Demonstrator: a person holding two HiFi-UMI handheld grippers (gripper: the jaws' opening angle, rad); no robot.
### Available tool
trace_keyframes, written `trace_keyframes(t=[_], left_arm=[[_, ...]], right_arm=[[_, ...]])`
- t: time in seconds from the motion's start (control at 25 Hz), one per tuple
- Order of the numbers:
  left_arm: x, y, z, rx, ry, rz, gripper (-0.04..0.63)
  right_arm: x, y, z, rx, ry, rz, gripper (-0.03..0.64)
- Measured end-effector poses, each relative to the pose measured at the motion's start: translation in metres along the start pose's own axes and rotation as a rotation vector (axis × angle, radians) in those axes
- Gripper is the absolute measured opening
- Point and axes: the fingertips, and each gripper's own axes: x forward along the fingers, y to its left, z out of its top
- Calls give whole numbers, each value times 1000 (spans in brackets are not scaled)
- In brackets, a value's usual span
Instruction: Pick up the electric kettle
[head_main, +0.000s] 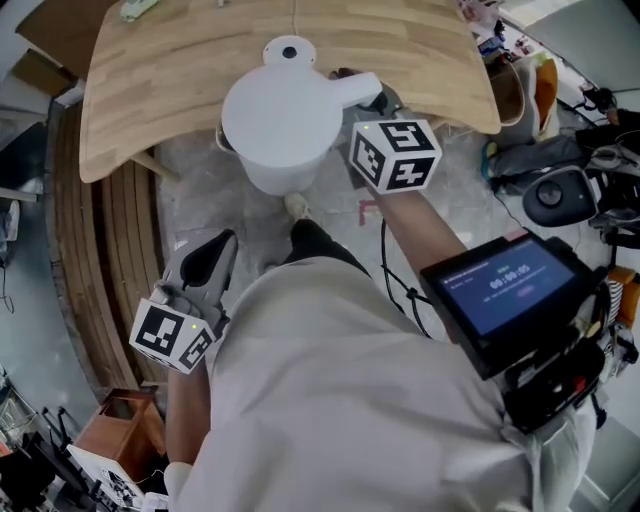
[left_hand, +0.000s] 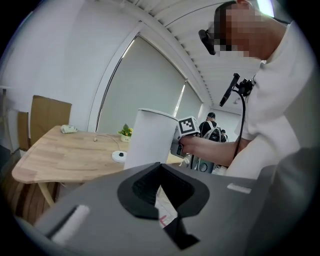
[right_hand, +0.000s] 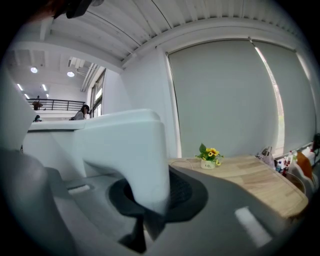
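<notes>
The white electric kettle (head_main: 278, 125) hangs clear of the wooden table (head_main: 180, 90), just in front of its near edge. My right gripper (head_main: 368, 98) is shut on the kettle's handle (right_hand: 131, 150), which fills the gap between its jaws. From the left gripper view the kettle (left_hand: 150, 137) stands upright with the right gripper's marker cube (left_hand: 187, 125) beside it. The kettle's round base (head_main: 289, 50) stays on the table, bare. My left gripper (head_main: 222, 248) is low at the left, well away from the kettle, jaws shut with nothing in them.
A small flower pot (right_hand: 208, 157) and a thin cable lie on the table. Bags and clutter (head_main: 560, 190) crowd the floor at the right. A cardboard box (head_main: 120, 430) sits low at the left. A screen (head_main: 510, 285) is strapped to the person's right arm.
</notes>
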Motion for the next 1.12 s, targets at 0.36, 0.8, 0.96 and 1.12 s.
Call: trace_keyframes(t=[0.36,0.8,0.96,1.12], left_arm=[[-1,-5,-3,-2,17,-38,3],[1,-1,-7,-11,29,-54,3],[2,0,-7,-16,33,-64,3],[2,0,-7,-10,37,-70,3]], right_arm=[[-28,13,-14,2,47,4,54],[-43,21,-21,-6,69,19,54],[-46,25,-21,-10,71,26,54],[-47,29,-20,-12,70,34,54]])
